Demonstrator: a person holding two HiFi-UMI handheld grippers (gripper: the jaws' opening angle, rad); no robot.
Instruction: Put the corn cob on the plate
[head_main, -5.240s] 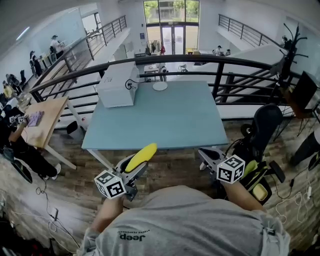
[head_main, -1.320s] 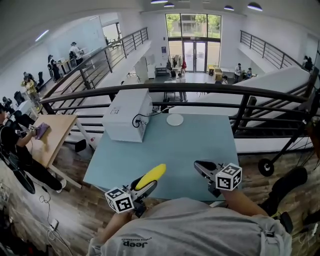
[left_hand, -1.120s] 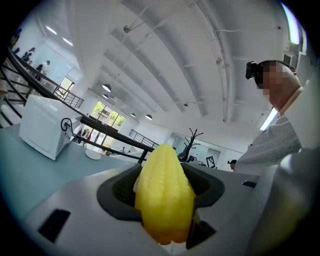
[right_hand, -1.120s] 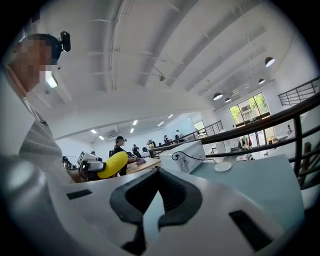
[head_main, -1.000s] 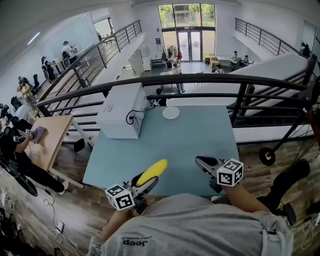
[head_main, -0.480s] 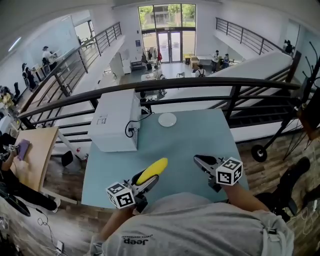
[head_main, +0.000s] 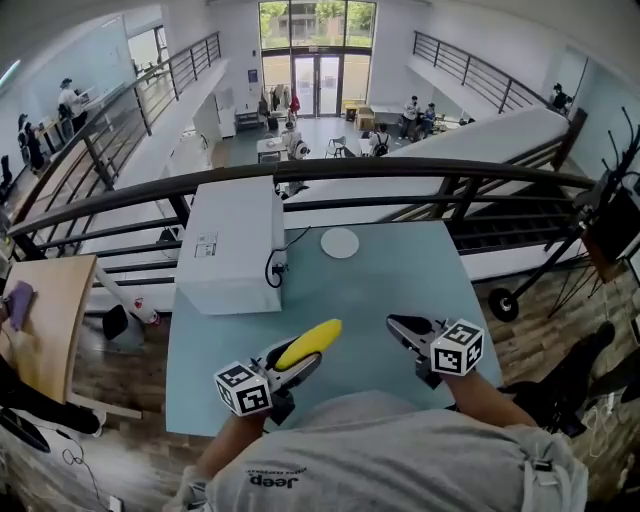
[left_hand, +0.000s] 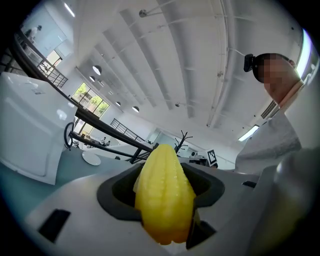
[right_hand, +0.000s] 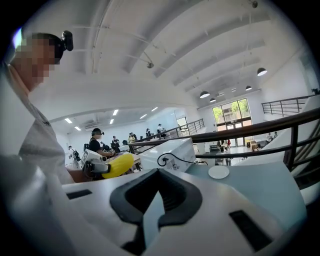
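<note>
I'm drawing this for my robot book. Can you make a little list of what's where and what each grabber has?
corn cob: yellow, in the left gripper, over the table's near edge
right gripper: jaws together, empty
plate: white, bare, at the table's far edge
white box: left of the plate
done yet: no, corn cob not on plate
</note>
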